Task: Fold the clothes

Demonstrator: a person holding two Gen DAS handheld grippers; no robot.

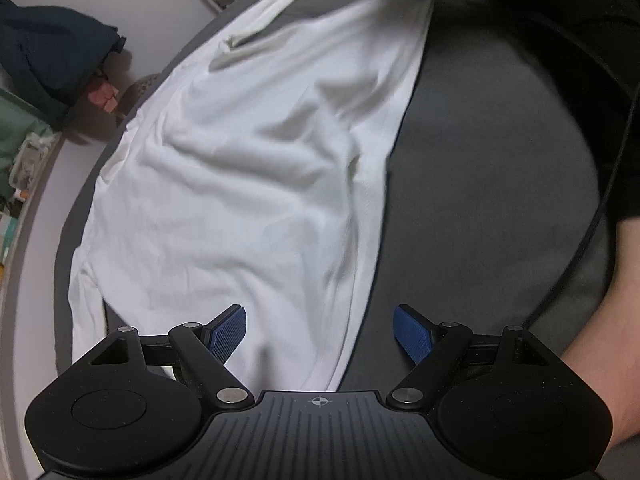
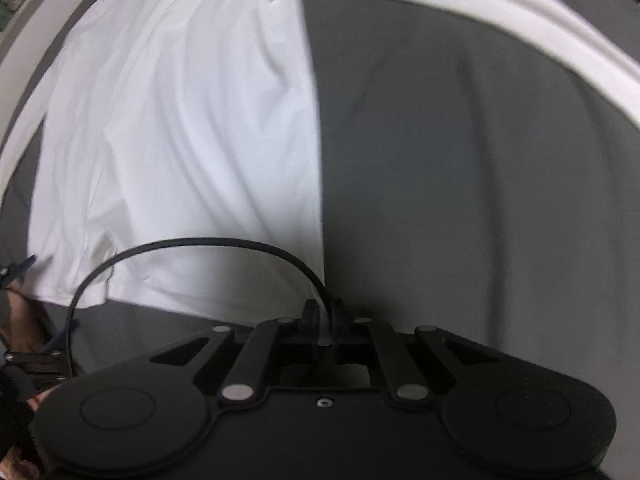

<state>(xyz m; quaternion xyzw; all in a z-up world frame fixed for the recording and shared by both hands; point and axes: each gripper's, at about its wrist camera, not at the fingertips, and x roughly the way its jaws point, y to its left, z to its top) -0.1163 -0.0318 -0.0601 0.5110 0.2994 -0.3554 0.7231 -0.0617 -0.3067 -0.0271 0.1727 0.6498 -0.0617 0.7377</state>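
My left fingers (image 1: 228, 334): They were held wide apart and had nothing in them. The blue pads stood one on each side of the near edge of the white shirt (image 1: 240, 180). I think I kept them open so they could drop down and pinch that edge.

My right fingers (image 2: 310, 314): They were pressed tight together and pointed almost straight down. The near corner of the shirt ran right in between them, so I think they had that corner pinched.

Why both ends: A shirt is floppy. With one corner in each set of fingers, the edge could be lifted flat and laid over.

The shirt: It lay spread out on the grey sheet (image 1: 480, 160), with soft wrinkles all over it. No fold was made yet, so I think the job was near its start.

The grey sheet: It was soft and creased, more like a bed than a bench. There was bare room beside the shirt to fold onto.

What the left view showed: It showed the whole length of the shirt, with my right fingers far off at its other corner. It also showed a dark blue pile of clothes (image 1: 48, 48) way back by the wall.

What the right view showed: It showed my right fingers shut, which looked tiny in the other view. It also showed a black cable (image 2: 192, 242) looping over the shirt, and the straight side edge of the shirt.
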